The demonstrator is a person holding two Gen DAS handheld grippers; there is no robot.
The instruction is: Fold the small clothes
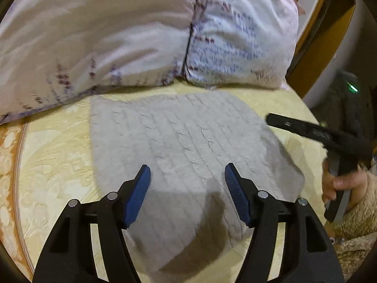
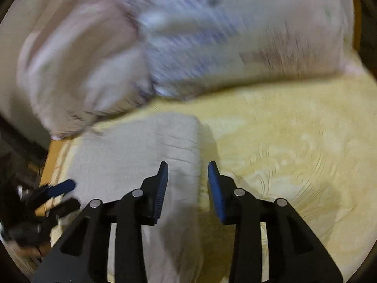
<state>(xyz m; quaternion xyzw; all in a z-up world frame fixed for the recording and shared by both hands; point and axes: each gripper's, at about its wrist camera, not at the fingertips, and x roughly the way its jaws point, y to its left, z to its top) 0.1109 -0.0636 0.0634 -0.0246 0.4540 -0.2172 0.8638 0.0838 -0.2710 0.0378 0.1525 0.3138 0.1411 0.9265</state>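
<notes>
Two grippers, left [image 1: 187, 176] and right [image 2: 188, 178], hover with jaws apart, holding nothing, over the grey knit [image 1: 179, 136] lying flat on the yellow bedspread [image 1: 54, 155]; pillows [image 1: 117, 35] at 12 o'clock. Judged between folds: next, grip an edge.

light: warm, dim indoor | shadow: my left gripper [image 1: 187, 176] darkens the grey knit [image 1: 179, 136] toward 6 o'clock | blur: right wrist view heavily smeared, pillow [image 2: 188, 35] at 12 worst | edges: fisheye bending, black corners
</notes>
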